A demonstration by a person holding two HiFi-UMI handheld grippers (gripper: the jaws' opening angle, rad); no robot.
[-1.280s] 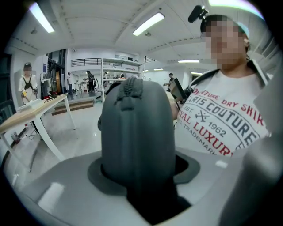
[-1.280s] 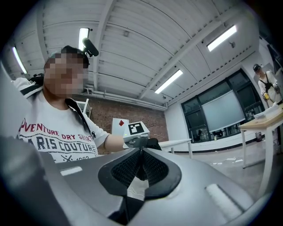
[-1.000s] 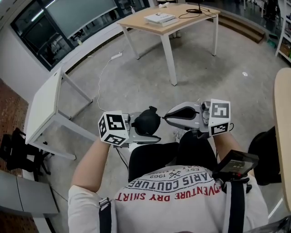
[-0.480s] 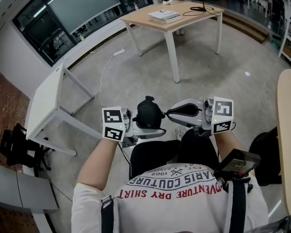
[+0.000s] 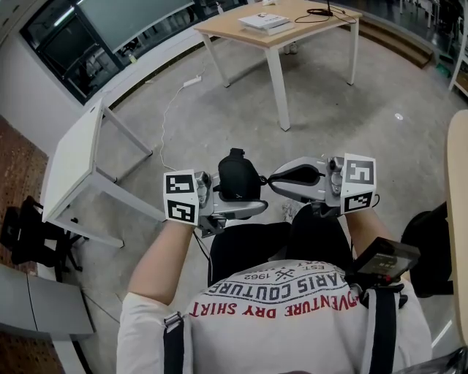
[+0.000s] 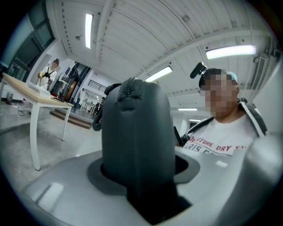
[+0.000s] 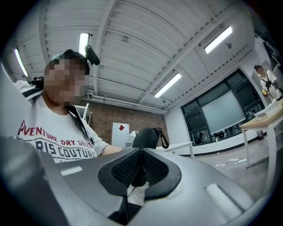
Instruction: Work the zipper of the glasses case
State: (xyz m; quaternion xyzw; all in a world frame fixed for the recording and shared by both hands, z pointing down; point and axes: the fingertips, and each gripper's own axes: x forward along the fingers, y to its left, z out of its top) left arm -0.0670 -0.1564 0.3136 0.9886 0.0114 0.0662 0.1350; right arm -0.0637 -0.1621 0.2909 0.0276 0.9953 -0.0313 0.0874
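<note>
A black zippered glasses case [image 5: 238, 175] stands nearly upright in my left gripper [image 5: 238, 204], which is shut on its lower end. In the left gripper view the case [image 6: 137, 141] fills the middle, its zipper seam [image 6: 128, 90] running over the top. My right gripper [image 5: 272, 180] points left at the case's right side, a small gap away. Its jaws are shut, and nothing shows clearly between the pads [image 7: 152, 170]. The right gripper view shows the case [image 7: 146, 137] beyond the jaws, with a carabiner clip [image 7: 164, 140] on its side.
A light-wood table [image 5: 292, 33] with a book [image 5: 259, 22] stands ahead. A white table [image 5: 73, 164] is at the left, and a cable [image 5: 172, 109] lies on the concrete floor. Another tabletop edge [image 5: 457, 204] runs along the right. My knees [image 5: 248, 252] are below the grippers.
The left gripper has risen and moved slightly right, turning the case from lying sideways to nearly upright. The right gripper has barely moved.
</note>
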